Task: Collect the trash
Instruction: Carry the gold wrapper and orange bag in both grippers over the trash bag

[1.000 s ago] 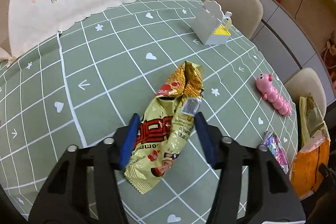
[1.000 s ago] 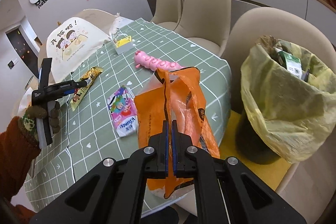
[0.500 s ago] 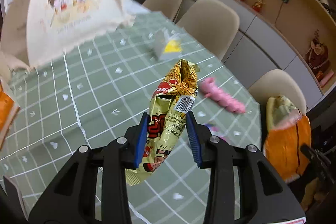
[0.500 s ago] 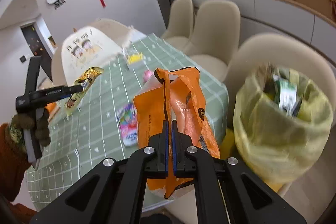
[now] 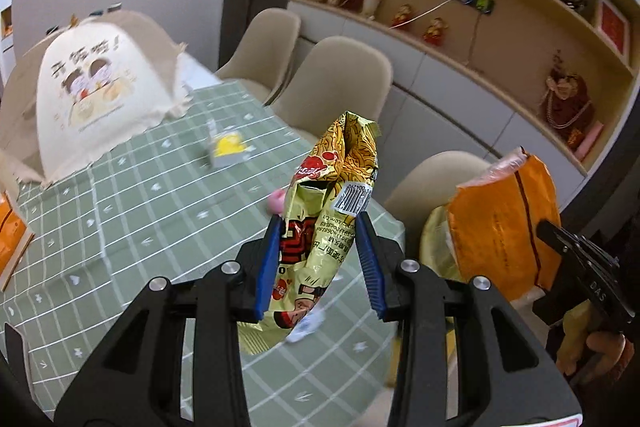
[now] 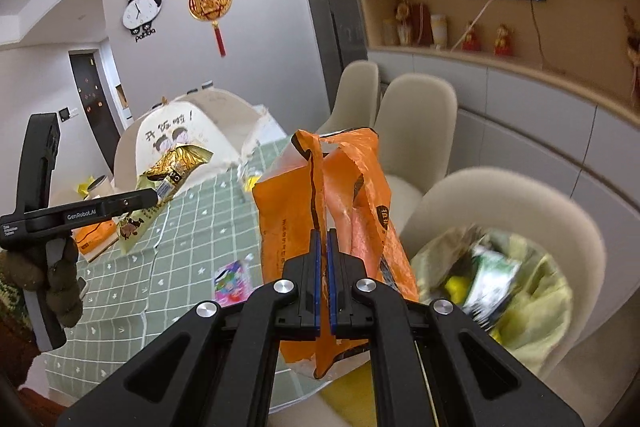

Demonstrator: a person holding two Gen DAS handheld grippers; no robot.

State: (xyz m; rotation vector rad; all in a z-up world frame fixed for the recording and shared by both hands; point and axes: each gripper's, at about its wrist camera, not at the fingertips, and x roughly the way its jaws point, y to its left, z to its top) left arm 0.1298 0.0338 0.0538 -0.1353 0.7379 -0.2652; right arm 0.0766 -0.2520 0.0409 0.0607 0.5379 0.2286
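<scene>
A yellow snack wrapper (image 5: 344, 163) hangs above the green checked table, pinched between the blue pads of my left gripper (image 5: 319, 223), which is shut on it. From the right wrist view the same wrapper (image 6: 176, 163) and left gripper (image 6: 154, 197) are up at the left, held by a gloved hand (image 6: 60, 283). My right gripper (image 6: 324, 233) is shut on the handle of an orange plastic bag (image 6: 288, 211), which hangs in the air. That bag (image 5: 500, 219) is to the right of the wrapper. A yellow trash bag (image 6: 532, 307) full of rubbish sits on a chair below right.
On the table (image 5: 160, 211) lie a pink packet (image 6: 232, 279), a pink toy (image 5: 277, 201), a small white and yellow box (image 5: 228, 149), an orange packet (image 5: 10, 235) and a cream food cover (image 5: 100, 99). Beige chairs (image 5: 340, 83) ring the far side.
The left gripper closed on the wrapper and lifted it off the table, toward the orange bag. The right gripper rose with the orange bag.
</scene>
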